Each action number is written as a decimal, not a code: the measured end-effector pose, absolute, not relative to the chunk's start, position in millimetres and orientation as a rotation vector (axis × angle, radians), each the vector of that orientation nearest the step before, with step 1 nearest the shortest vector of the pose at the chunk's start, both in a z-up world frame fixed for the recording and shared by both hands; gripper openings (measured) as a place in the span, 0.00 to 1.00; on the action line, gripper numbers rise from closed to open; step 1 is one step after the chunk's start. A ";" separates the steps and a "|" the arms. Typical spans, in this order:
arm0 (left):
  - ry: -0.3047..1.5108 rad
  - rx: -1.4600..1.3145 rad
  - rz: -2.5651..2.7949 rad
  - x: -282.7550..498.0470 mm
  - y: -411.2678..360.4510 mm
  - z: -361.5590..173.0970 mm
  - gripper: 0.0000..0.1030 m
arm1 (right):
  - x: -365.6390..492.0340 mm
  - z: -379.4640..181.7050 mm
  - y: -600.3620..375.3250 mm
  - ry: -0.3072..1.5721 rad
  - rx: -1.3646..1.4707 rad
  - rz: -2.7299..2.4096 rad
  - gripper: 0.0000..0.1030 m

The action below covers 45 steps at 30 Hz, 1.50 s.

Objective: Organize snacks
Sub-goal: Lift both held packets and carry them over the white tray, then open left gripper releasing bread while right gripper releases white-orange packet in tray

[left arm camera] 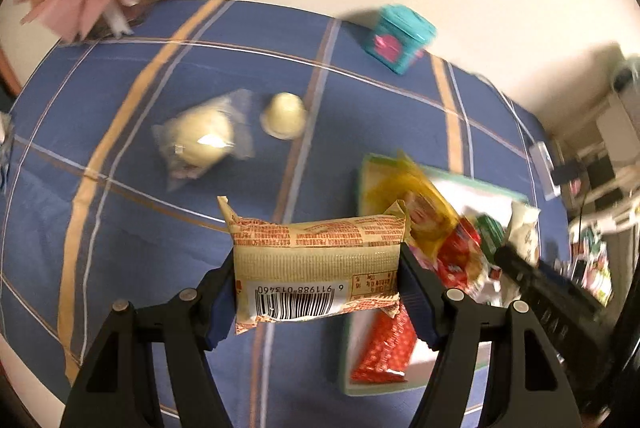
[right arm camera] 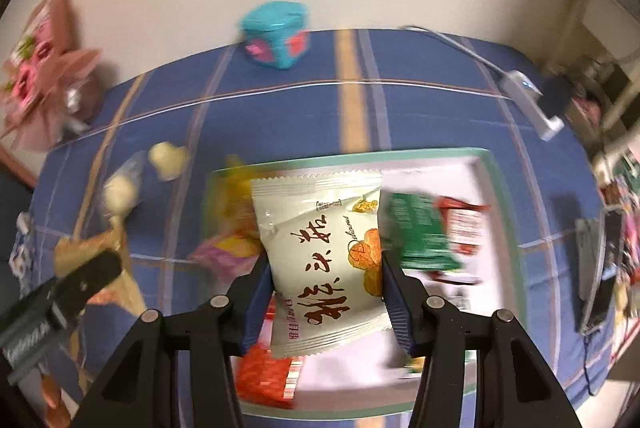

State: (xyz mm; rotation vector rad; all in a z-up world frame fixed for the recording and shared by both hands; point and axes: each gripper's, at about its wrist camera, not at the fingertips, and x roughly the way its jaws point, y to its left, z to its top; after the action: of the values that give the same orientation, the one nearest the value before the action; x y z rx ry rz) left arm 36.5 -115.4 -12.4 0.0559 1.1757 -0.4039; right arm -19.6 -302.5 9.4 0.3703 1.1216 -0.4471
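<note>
I am holding two snacks at once, both close to the shallow white tray with the pale green rim that sits on the blue plaid tablecloth. My left gripper is clamping a tan, orange-printed snack bar wrapper across its width, barcode side facing the camera, just off the tray's edge, on the side toward the loose snacks. My right gripper is pinching a cream foil snack packet with dark brush lettering by its lower half, hanging over the tray's middle.

Both packs are looking light and air-puffed; I am judging the film slippery and the contents crushable, so a hold across the flat body near a sealed seam should serve better than squeezing the middle hard.

Inside the tray are lying a green packet, red packets and a yellow wrapper. Beyond the tray, a clear-wrapped pale bun and a small cream jelly cup are waiting on the cloth.
</note>
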 end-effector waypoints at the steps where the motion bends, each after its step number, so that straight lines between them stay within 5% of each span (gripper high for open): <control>1: 1.177 0.075 -0.412 33.3 -121.9 -13.5 0.70 | -24.9 8.5 -311.1 1.123 0.385 -0.465 0.53; 33: 1.385 0.304 -0.487 -25.7 -188.1 -88.2 0.72 | -62.5 -58.2 -328.4 1.316 0.455 -0.481 0.54; 38: 1.386 0.315 -0.495 -27.1 -193.6 -89.0 0.77 | -57.5 -59.9 -324.7 1.341 0.435 -0.485 0.72; 41: 1.380 0.324 -0.493 -29.1 -196.8 -87.5 0.78 | -56.6 -55.5 -322.8 1.343 0.422 -0.489 0.73; 45: 1.373 0.305 -0.513 -32.2 -198.4 -80.4 0.91 | -55.1 -46.6 -322.2 1.325 0.411 -0.497 0.83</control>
State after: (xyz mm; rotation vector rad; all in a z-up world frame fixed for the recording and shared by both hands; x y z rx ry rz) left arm -32.2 -198.4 -80.4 0.3053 1.3734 -0.5134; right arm -55.1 -322.2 -46.6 0.4110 1.3248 -0.4967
